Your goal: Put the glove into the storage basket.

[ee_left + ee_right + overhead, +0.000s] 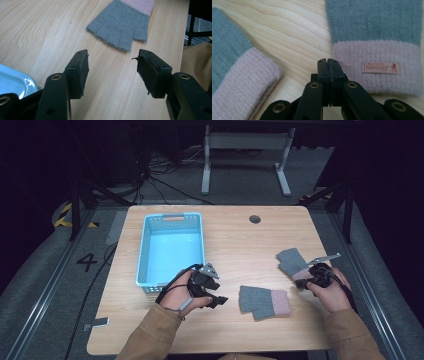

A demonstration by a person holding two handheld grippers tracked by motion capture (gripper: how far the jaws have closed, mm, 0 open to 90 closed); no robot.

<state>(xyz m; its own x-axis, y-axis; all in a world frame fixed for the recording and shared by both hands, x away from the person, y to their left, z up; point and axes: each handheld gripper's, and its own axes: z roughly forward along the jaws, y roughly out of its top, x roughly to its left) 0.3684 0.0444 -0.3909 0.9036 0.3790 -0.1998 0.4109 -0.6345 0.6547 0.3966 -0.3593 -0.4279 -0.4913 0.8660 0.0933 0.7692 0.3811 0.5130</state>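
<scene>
Two grey fingerless gloves with pink cuffs lie on the wooden table. The near glove [262, 301] lies flat in front of my left gripper [222, 294], whose jaws stand open with nothing between them. In the left gripper view that gripper [111, 63] hovers just short of the glove's finger ends [122, 25]. The far glove [291, 261] lies by my right gripper [301, 282]. In the right gripper view the right gripper [328, 61] is shut and empty, its tips at the edge of the labelled pink cuff [377, 67]. The other glove's cuff [247, 82] lies to the left.
A light blue perforated basket [145, 255] stands at the table's left, close behind my left hand; its corner [12, 83] shows beside the left jaw. A round hole [255, 219] sits near the table's far edge. A table frame and cables lie on the floor beyond.
</scene>
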